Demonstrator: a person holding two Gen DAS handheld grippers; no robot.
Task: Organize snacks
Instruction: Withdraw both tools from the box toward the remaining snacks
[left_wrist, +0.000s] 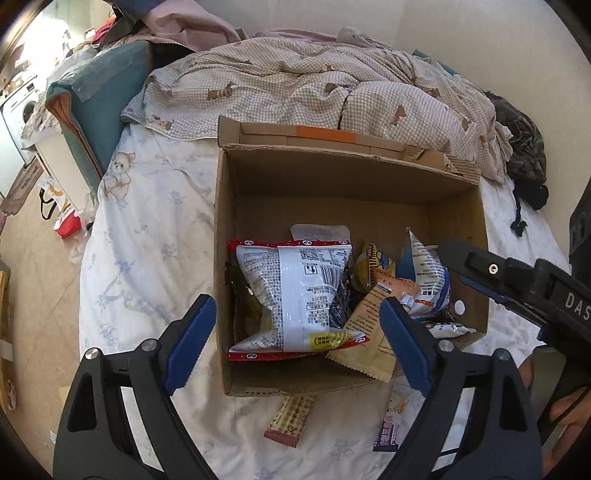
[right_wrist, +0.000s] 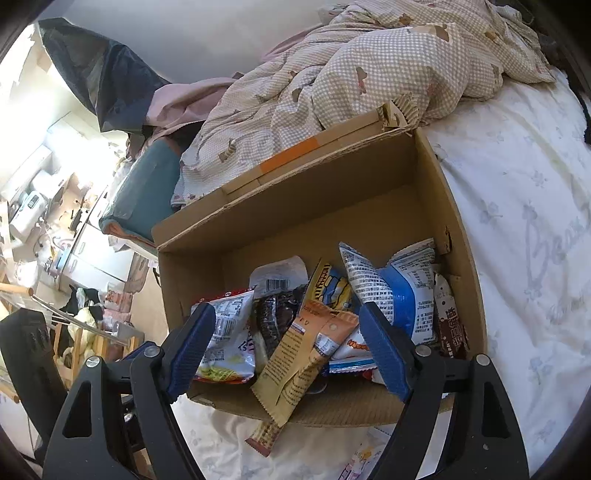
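Both the left tongs (left_wrist: 299, 347) and right tongs (right_wrist: 288, 350) gape wide and empty, so I'd worry the tan packet (right_wrist: 295, 363) overhanging the cardboard box (right_wrist: 458, 236) front gets nudged onto the bed (right_wrist: 517, 206).

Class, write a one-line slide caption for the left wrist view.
Open left gripper hovers over a brown cardboard box of snack packets on a white bed sheet; two packets lie outside.

Purple snack packet (left_wrist: 387, 435) half behind left claw (left_wrist: 299, 341) (print unreadable)
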